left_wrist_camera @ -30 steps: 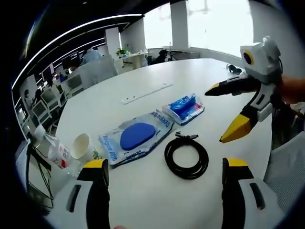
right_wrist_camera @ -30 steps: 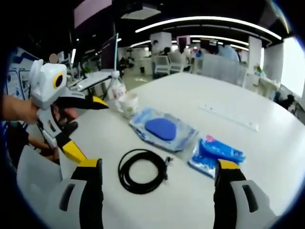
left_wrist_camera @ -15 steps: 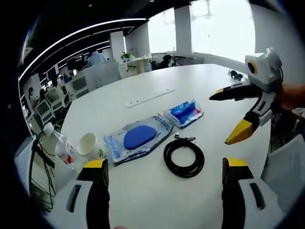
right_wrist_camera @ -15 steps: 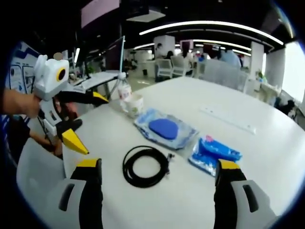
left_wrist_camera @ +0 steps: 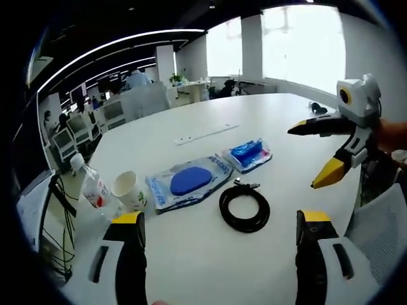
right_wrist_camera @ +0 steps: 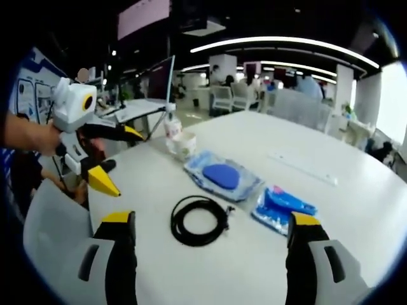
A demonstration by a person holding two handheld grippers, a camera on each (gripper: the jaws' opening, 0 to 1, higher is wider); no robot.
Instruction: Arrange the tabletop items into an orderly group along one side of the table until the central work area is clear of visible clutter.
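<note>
No text can be read for certain. The clear pouch [left_wrist_camera: 189, 182] holding a blue pad carries blue lettering along its near edge, too small and bent to make out. The bottle [left_wrist_camera: 94, 189] at the desk's edge has a red and white label, illegible, and the paper cup [left_wrist_camera: 130, 190] beside it bears a small green print, not readable. The blue packet [left_wrist_camera: 248, 154] shows white marks that cannot be told. In the right gripper view a wall poster [right_wrist_camera: 27, 95] at the left has drawings, no legible words
</note>
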